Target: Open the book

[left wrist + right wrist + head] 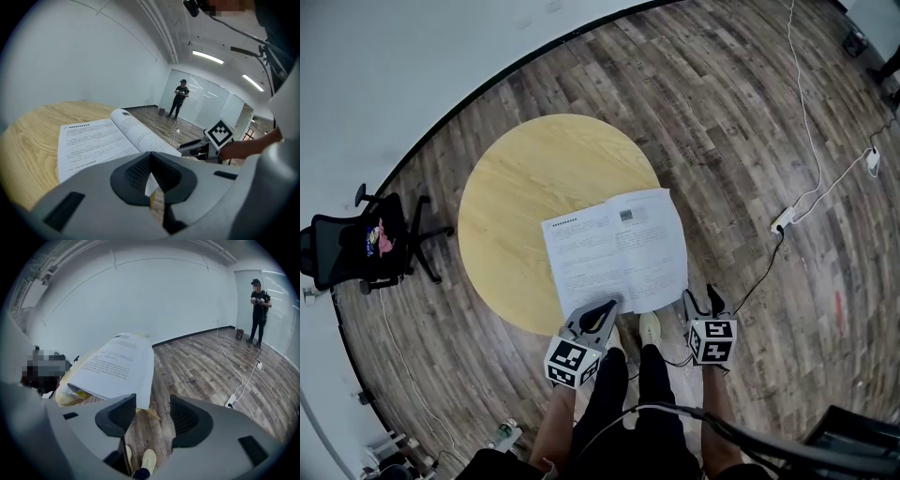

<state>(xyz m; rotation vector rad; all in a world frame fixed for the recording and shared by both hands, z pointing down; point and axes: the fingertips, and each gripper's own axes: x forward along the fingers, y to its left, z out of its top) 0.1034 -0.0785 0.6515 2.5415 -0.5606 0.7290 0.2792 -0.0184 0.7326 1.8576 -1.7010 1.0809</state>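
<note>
A round, pale wooden worktop [525, 178] is standing on a dark plank floor [722, 103] beside a curving white wall [403, 66]. The book [617, 248] is lying open at the worktop's 5 o'clock edge, slightly overhanging it. The left gripper [602, 307] is pinching the near edge of a page, while the right gripper [701, 300] is standing with jaws apart beside the book's right corner. An office chair [356, 246] is sitting at 9 o'clock, a power strip [782, 220] at 3 o'clock.

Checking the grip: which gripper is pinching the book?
The left gripper: its jaws are closed on a page edge of the book. The right gripper stands open, holding nothing.
</note>
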